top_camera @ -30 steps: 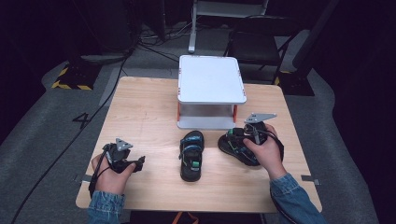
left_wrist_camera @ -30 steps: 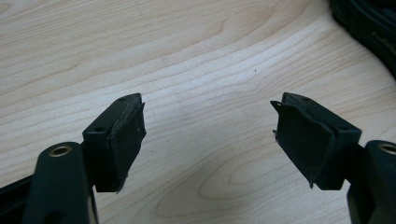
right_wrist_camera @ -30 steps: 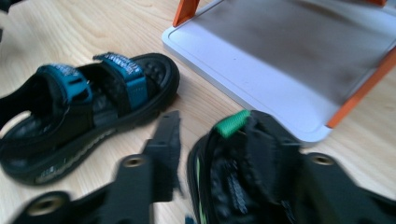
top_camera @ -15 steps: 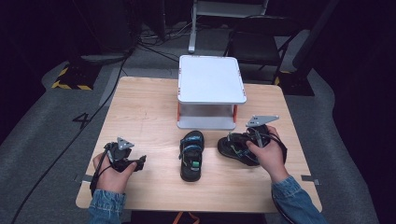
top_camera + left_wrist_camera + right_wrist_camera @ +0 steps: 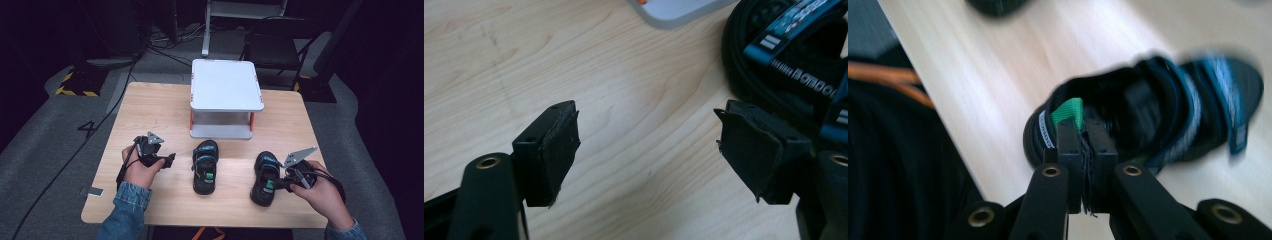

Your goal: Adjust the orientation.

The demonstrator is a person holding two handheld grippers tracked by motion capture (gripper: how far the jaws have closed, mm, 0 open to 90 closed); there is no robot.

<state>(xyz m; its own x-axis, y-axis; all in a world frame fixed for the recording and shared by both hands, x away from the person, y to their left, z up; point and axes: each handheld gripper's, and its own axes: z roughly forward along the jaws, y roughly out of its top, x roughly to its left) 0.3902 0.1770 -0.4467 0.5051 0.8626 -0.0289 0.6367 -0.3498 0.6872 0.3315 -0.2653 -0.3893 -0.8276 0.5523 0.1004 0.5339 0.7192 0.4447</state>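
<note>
Black right claw [image 5: 1083,150] pinching sandal [image 5: 1168,110] heel-loop

On the desk [image 5: 150,105] a raised stand [image 5: 226,85] sits at the far middle. Before it lie two sandals: one [image 5: 205,166] centred, the other [image 5: 265,177] to its right. The left hand-held gripper [image 5: 167,161] is left of the centred sandal, the right hand-held gripper [image 5: 281,185] at the right sandal's heel
</note>
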